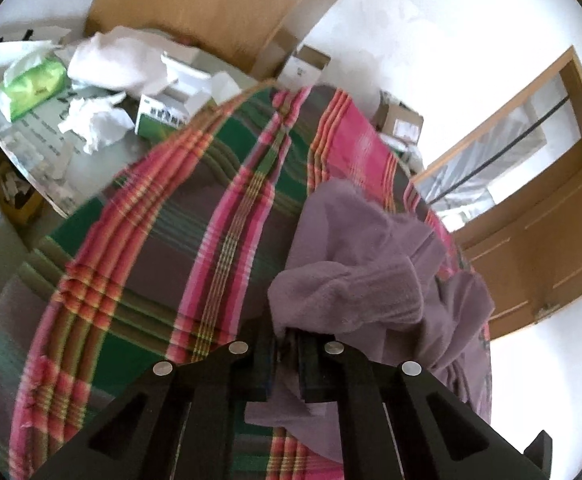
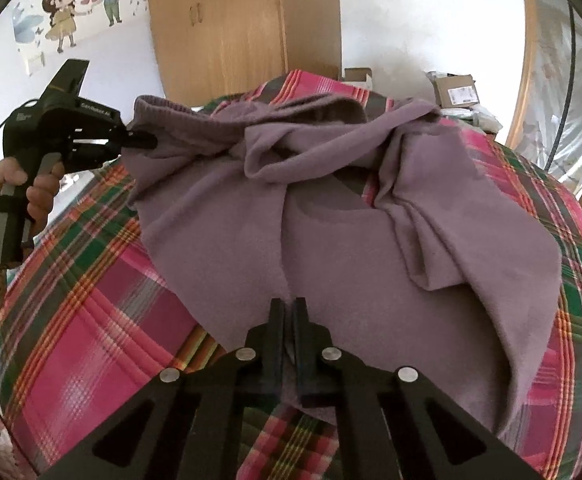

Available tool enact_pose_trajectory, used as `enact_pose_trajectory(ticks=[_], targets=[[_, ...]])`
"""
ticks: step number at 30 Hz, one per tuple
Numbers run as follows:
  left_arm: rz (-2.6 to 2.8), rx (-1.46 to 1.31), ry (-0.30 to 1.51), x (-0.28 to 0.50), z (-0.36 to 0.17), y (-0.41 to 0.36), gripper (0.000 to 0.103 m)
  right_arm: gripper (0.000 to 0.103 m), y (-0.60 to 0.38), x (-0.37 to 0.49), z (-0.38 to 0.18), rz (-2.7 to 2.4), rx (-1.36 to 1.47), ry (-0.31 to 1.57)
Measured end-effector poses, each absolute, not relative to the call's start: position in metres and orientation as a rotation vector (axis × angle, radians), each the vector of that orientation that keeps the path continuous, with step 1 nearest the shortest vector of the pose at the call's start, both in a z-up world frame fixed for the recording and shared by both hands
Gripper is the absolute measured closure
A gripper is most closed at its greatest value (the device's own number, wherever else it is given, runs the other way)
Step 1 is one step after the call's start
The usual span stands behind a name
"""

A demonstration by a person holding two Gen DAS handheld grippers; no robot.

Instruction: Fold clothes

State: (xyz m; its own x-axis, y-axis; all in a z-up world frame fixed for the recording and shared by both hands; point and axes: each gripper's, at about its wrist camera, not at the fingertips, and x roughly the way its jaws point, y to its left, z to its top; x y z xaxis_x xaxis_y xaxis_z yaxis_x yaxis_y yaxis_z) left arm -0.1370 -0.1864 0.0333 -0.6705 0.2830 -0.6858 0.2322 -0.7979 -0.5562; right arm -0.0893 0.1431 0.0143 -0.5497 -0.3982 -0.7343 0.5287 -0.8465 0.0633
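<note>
A mauve sweater (image 2: 371,240) lies crumpled on a bed covered by a pink and green plaid blanket (image 2: 91,320). The left hand-held gripper (image 1: 287,338) is clenched on a ribbed edge of the sweater, lifting it off the blanket. The right hand-held gripper (image 2: 289,312) is clenched on the sweater's near edge. A hand (image 2: 31,192) grips the left tool's handle. A wooden wardrobe (image 2: 231,20) stands behind the bed.

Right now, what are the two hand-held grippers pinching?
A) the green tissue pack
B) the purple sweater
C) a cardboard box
B: the left hand-held gripper and the right hand-held gripper are both shut on the purple sweater, which lies on the plaid blanket.
</note>
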Motion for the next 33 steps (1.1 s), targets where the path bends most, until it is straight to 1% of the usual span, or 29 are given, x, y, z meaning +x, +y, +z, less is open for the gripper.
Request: enact_pose_trajectory(ticks=[6, 15, 23, 25, 26, 30, 33], targets=[[2.686, -1.225, -1.002, -0.122, 0.044, -0.187, 0.096, 0.099, 0.157, -0.079, 0.030, -2.410, 1.018, 0.189], [2.685, -1.237, -0.973, -0.101, 0.043, -0.183, 0.096, 0.099, 0.184, -0.072, 0.047, -2.458, 0.988, 0.120], [2.633, -1.240, -1.031, -0.062, 0.034, -0.174, 0.096, 0.099, 0.214, -0.056, 0.054, -2.506, 0.985, 0.054], [2.620, -1.236, -1.056, -0.053, 0.032, -0.173, 0.096, 0.100, 0.219, -0.051, 0.057, -2.518, 0.983, 0.049], [2.616, -1.232, -1.069, -0.047, 0.030, -0.172, 0.096, 0.103, 0.222, -0.048, 0.058, -2.528, 0.977, 0.047], [2.596, -1.230, -1.085, -0.026, 0.026, -0.164, 0.096, 0.103, 0.241, -0.032, 0.065, -2.574, 0.949, 0.036], [2.608, -1.236, -1.088, -0.017, 0.022, -0.160, 0.096, 0.103, 0.256, -0.031, 0.059, -2.591, 0.992, 0.013]])
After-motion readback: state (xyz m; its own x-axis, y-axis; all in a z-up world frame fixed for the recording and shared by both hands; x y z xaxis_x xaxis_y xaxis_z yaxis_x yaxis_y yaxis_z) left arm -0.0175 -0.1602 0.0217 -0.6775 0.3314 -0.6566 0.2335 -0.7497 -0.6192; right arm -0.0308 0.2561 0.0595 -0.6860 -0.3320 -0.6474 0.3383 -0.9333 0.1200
